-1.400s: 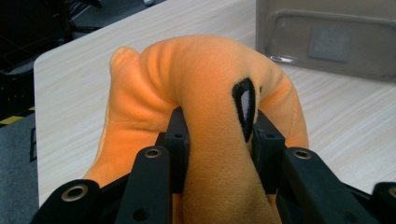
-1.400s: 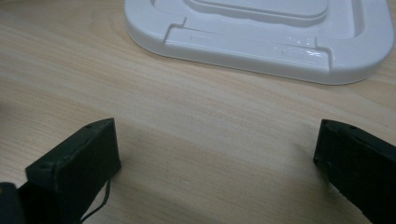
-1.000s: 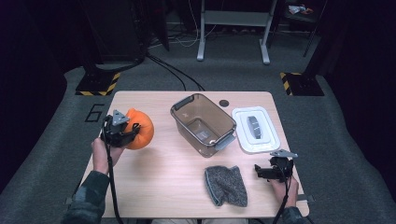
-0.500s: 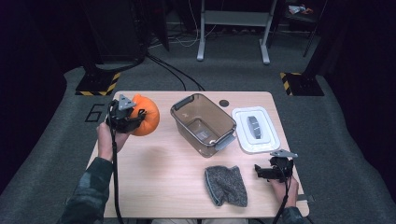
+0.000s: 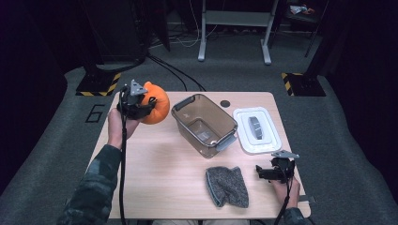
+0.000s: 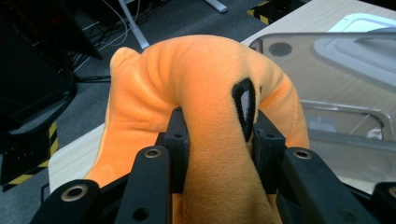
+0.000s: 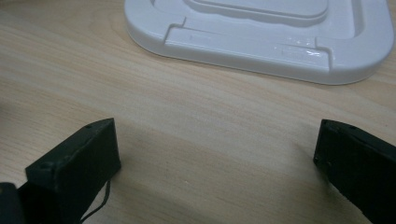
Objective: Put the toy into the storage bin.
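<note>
An orange plush toy [image 5: 156, 104] hangs above the table's back left corner, squeezed between the jaws of my left gripper [image 5: 141, 104]. In the left gripper view the plush toy [image 6: 205, 88] bulges out over both black jaws, and its black patch sits by the right jaw. A clear plastic bin [image 5: 204, 124] stands open just to the right of the toy. My right gripper [image 5: 264, 172] rests low at the table's front right, open, with bare wood between its fingers [image 7: 79, 154]. The white lid [image 7: 261, 32] lies flat just beyond it.
A grey knitted cloth [image 5: 226, 186] lies at the front, left of my right gripper. The white lid [image 5: 256, 130] sits right of the bin. A small dark round spot [image 5: 225, 103] marks the table's back edge. The wooden table [image 5: 159, 178] has free room at front left.
My left gripper has carried the orange plush toy upward and to the right, closer to the clear bin. The right gripper has stayed where it was.
</note>
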`<action>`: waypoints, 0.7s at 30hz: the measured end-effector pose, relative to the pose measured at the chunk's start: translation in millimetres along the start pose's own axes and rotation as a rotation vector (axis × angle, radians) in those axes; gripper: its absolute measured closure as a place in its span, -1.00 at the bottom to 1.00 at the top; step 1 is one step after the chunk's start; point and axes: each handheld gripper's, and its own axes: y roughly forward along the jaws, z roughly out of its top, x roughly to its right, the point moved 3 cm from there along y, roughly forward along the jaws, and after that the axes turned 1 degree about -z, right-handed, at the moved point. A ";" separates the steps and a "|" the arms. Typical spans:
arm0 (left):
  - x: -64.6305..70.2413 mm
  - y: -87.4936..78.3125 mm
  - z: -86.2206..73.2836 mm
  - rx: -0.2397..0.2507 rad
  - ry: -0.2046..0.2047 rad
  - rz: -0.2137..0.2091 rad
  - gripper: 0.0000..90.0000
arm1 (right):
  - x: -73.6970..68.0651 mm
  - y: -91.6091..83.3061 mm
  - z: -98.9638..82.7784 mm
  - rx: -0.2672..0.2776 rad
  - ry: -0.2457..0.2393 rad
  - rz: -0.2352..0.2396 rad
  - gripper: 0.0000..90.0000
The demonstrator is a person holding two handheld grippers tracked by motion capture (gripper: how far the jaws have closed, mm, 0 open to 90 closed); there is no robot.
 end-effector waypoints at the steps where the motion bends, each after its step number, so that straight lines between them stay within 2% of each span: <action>1: 0.5 1.0 2.5 -0.002 0.005 -0.004 0.47 | 0.0 0.0 0.0 0.000 0.000 0.000 -1.00; 12: 11.3 15.3 27.4 0.023 0.000 -0.046 0.46 | 0.1 0.0 0.0 0.000 -0.001 0.000 -1.00; 21: 32.0 27.8 48.4 0.039 0.021 -0.093 0.46 | 0.0 0.0 0.0 0.000 0.000 0.000 -1.00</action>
